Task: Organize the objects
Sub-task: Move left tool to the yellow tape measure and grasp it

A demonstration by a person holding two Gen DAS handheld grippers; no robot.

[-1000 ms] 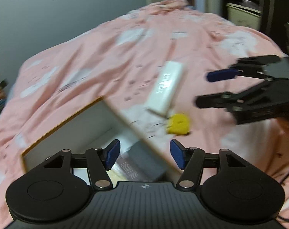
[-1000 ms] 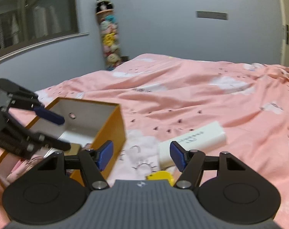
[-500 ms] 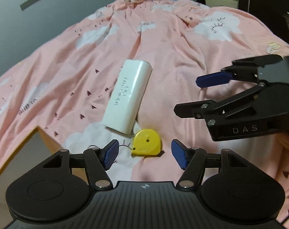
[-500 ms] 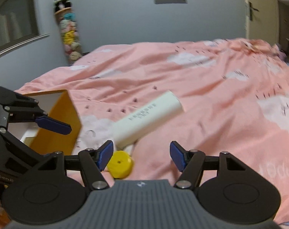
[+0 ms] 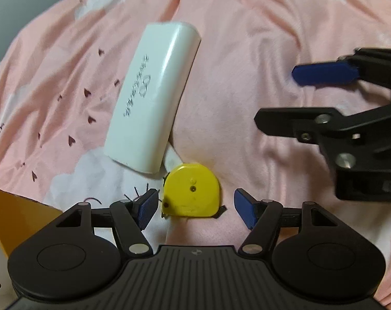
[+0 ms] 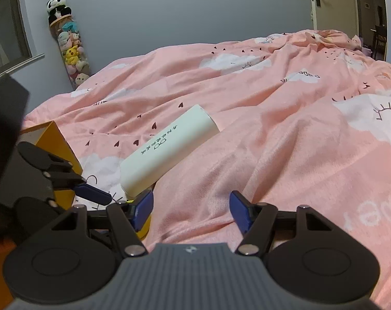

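left tool (image 5: 195,208): dropped closer over yellow tape measure (image 5: 191,193), jaws just spread wider, straddling it, no pinch yet
right tool (image 6: 191,210): spread, empty
tape: on bed (image 5: 247,51), touching white case (image 5: 154,95)
means: grab likely next, then orange box (image 6: 54,144)

- White case (image 6: 169,152): one line of small dark characters with a spectacles-like emblem is printed along its length; too small to be read.
- Pink bedcover (image 6: 286,155): white lettering at 3 o'clock, seen upside down, reads roughly "adep".
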